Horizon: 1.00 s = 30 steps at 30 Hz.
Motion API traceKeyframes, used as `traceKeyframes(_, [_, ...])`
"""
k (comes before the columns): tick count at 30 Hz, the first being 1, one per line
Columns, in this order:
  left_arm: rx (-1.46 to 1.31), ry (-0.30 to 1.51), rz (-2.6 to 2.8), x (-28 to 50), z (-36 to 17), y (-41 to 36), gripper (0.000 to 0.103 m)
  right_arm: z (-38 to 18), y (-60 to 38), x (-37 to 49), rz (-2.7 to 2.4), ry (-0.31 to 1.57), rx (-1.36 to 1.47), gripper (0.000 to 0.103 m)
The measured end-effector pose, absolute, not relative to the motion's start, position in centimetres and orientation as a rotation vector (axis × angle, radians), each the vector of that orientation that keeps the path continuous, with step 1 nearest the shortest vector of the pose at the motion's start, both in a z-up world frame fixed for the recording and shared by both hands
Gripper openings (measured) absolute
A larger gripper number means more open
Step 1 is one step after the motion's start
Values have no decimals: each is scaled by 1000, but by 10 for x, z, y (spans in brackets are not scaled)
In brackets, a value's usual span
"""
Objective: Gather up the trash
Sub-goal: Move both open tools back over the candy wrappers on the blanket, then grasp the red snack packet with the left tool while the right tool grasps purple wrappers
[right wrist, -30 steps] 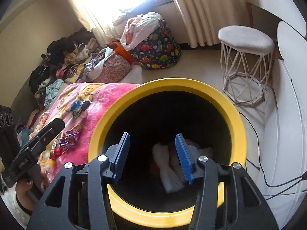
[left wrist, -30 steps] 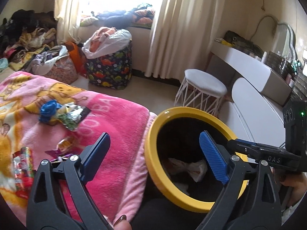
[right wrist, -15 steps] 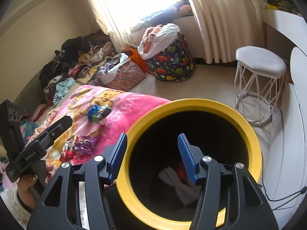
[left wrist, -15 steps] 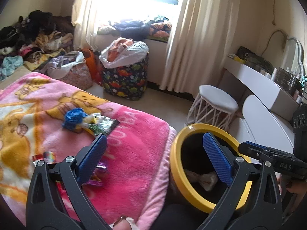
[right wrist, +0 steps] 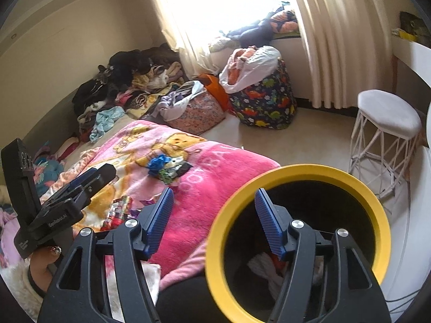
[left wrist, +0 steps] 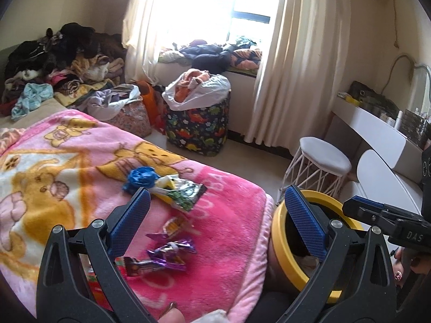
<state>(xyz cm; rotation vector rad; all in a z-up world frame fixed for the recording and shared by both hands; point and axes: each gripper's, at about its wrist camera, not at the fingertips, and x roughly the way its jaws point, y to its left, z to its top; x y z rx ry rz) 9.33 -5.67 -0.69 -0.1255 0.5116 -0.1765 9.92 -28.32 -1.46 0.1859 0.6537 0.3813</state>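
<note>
Both grippers are hanging empty between picks: the left gripper is gaping wide over the purple wrappers on the pink blanket, while the right gripper is opening, straddling the yellow-rimmed bin at the bed's right edge. Next is probably a wrapper; open blanket surrounds it.

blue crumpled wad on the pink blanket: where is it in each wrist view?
Left wrist: the blue wad lies left of centre on the pink blanket, just above the near left finger.
Right wrist: the same wad sits mid-left, smaller, up past the left finger.
Shared landmark: the yellow-rimmed bin, right of the blanket in both.
</note>
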Motion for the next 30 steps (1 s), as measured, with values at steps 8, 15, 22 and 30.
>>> traceKeyframes(8, [-157,507,-128,92,-8,-28,92,-12,-246,104,438,661,139,62])
traceKeyframes(15, [-181,508,-82,89,-12,-4,92,-15,-218,109,488,679,103,64])
traceKeyframes(22, [-219,534,-23,86,-23,29,92,-24,-185,114,545,717,60,64])
traceKeyframes(30, [-276,614,37,82,-46,70,88,-51,-153,127,588,805,36,64])
